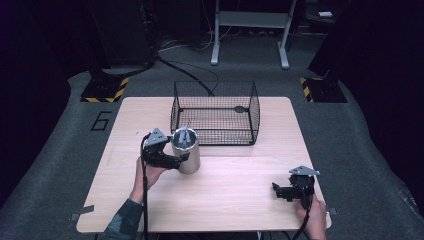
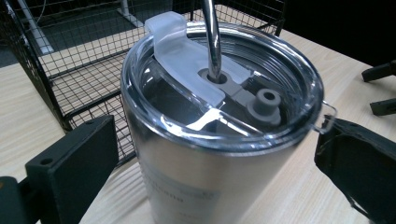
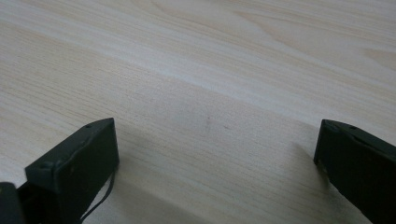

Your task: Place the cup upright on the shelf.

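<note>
A stainless steel tumbler (image 1: 186,150) with a clear lid and a metal straw (image 2: 212,42) stands upright on the left half of the wooden table (image 1: 240,200). My left gripper (image 1: 181,157) is open, its two jaws straddling the tumbler (image 2: 219,154) just below the lid, with a gap on the left side and the right jaw close to the lid's tab. Near the front right corner my right gripper (image 1: 278,191) is open and low over bare wood (image 3: 210,93), with nothing between its jaws.
A black wire basket (image 1: 215,112) stands open-topped at the back middle of the table, just behind the tumbler, with a small dark item inside at its far right. Its mesh wall (image 2: 70,70) is close behind the tumbler. Stands and cables occupy the floor beyond.
</note>
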Demonstrator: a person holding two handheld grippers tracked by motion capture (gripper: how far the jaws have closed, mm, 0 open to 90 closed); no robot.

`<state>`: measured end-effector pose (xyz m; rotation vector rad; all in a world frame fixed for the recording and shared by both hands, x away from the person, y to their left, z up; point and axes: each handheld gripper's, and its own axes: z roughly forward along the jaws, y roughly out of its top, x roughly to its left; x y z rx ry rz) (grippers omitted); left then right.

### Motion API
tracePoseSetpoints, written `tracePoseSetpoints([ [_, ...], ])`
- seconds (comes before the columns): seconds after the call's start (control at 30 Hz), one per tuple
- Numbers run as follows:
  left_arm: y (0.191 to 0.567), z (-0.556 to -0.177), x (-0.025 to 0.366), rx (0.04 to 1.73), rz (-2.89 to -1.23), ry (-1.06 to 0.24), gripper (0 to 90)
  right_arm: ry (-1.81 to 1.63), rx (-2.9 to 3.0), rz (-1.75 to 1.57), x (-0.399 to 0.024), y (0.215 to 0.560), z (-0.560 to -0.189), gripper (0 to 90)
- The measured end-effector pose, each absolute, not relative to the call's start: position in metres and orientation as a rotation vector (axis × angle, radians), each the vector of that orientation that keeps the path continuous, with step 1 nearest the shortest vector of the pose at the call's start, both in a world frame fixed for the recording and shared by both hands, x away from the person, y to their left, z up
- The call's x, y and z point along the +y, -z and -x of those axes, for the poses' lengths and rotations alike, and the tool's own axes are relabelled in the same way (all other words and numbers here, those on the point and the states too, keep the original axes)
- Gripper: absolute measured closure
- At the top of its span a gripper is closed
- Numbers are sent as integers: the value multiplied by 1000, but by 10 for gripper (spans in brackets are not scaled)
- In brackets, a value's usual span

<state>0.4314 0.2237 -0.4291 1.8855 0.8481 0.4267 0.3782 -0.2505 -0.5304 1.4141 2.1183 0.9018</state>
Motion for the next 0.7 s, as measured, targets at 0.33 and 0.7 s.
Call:
tracePoseSetpoints([
  [0.33,432,-442,213,852,-1860,-411,0,-902,2117,-1419,-250,530,-378,0],
  [0.7,436,-448,206,844,-1824,-434,0,-902,2117,-1420,-250,530,-378,0],
])
